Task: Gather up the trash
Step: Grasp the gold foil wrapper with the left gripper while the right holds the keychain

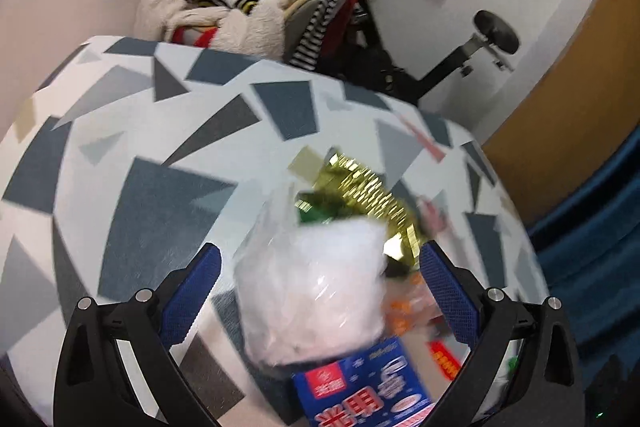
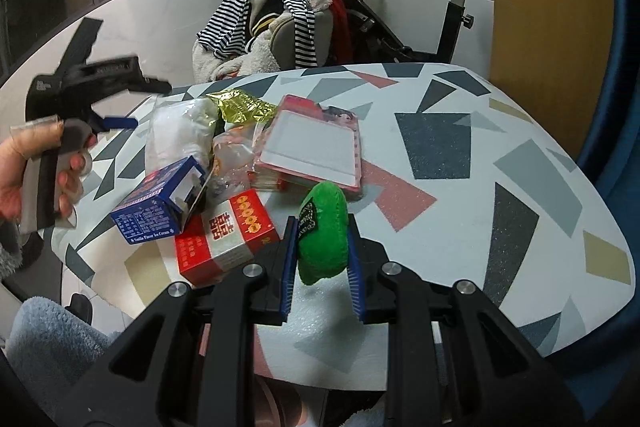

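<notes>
A pile of trash lies on the patterned table [image 2: 460, 147]. It holds a clear plastic bag with white filling [image 1: 316, 291] [image 2: 180, 131], a gold foil wrapper [image 1: 368, 191] [image 2: 244, 105], a blue ice cream box [image 1: 360, 387] [image 2: 160, 203], a red and white box [image 2: 228, 235] and a pink flat packet [image 2: 312, 151]. My left gripper [image 1: 320, 259] is open, its fingers on either side of the plastic bag; it also shows in the right wrist view [image 2: 120, 107], hand-held above the pile's left. My right gripper [image 2: 322, 227] is shut on a green plush item [image 2: 322, 235].
A chair heaped with striped and fleece clothes [image 2: 272, 23] stands behind the table. An exercise bike [image 2: 400, 7] stands beyond it by the wall. A wooden panel [image 2: 552, 7] and blue furniture [image 2: 616, 107] are to the right.
</notes>
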The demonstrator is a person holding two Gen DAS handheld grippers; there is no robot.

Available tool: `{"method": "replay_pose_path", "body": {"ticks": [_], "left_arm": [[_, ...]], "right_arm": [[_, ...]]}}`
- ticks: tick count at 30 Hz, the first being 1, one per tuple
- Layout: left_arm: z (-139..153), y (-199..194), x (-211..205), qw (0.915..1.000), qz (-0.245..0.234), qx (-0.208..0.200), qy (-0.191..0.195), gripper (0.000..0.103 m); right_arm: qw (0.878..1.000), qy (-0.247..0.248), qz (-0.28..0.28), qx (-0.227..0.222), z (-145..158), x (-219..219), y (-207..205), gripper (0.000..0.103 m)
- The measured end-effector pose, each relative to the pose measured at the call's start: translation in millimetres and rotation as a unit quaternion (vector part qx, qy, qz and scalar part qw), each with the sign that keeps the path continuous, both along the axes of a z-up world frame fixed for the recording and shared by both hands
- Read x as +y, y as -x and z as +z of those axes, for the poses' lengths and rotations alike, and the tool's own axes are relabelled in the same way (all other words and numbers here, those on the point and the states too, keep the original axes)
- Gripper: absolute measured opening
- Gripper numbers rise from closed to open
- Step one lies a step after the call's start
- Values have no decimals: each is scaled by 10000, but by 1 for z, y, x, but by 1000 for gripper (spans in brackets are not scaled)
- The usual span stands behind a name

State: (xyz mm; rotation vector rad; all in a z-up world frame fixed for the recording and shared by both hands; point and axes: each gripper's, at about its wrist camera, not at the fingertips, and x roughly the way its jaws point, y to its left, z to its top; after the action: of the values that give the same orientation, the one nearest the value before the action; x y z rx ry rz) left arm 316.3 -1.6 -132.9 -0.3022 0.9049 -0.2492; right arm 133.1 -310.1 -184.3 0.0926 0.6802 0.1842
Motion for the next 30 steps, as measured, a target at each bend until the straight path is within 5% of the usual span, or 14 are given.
{"method": "replay_pose_path", "body": {"ticks": [3, 7, 9, 17, 21, 23, 24, 30], "left_arm": [[8, -27, 12, 9979, 90, 269, 588, 75], [-6, -70, 27, 9831, 232, 996, 1516, 45], [-15, -84, 29, 9763, 251, 1239, 1757, 43], [-50, -124, 25, 9631, 127, 1801, 1997, 43], [-58, -127, 10, 9672, -118, 1830, 1758, 41], [-60, -127, 3, 9690, -205, 1869, 1604, 20], [-60, -126, 2, 9703, -207, 1843, 1552, 20], [-21, -114, -3, 9845, -282, 1108, 1331, 11]], "right_arm": [[10000, -19, 9, 13, -3, -2, -4, 25], [9999, -39, -35, 95, -9, -5, -9, 25], [9998, -98, -82, 120, -11, -8, -12, 25], [9998, -77, -102, 122, -12, -12, -24, 25], [9998, -90, -124, 129, -13, -13, -28, 25], [9998, -86, -126, 140, -13, -13, -28, 25], [9998, -86, -123, 139, -13, -13, -28, 25], [9999, -86, -131, 22, -1, -15, -23, 25]]}}
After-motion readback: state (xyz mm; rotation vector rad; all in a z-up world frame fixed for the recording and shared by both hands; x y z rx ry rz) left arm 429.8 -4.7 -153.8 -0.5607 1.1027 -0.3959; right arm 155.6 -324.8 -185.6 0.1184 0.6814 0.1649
